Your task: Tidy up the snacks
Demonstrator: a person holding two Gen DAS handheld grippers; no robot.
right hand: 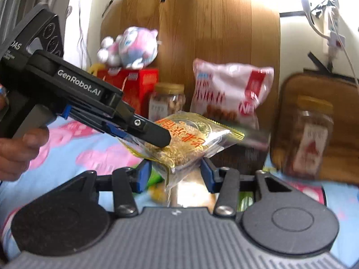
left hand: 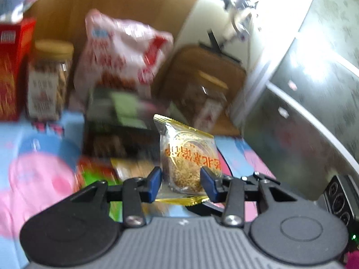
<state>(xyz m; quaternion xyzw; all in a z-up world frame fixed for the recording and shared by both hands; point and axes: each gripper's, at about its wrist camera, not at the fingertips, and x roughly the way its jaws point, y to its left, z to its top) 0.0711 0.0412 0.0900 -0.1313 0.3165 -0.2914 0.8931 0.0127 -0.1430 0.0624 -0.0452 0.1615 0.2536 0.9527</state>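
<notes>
My left gripper (right hand: 157, 134) was clamped on a sesame cake packet (right hand: 186, 139), lifted above the pink-and-blue cloth (right hand: 89, 154): clear wrapper, gold crimped edges, orange lettering, round seeded cake inside. My right gripper (right hand: 174, 174) stood part-open around the packet's lower corner; whether its pads touched I could not tell

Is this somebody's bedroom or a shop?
Probably a bedroom at home, not a shop. The snacks sit on a pink and blue cartoon sheet that looks like bedding, a plush toy rests on the red box, and a wooden board stands behind like a headboard.
</notes>
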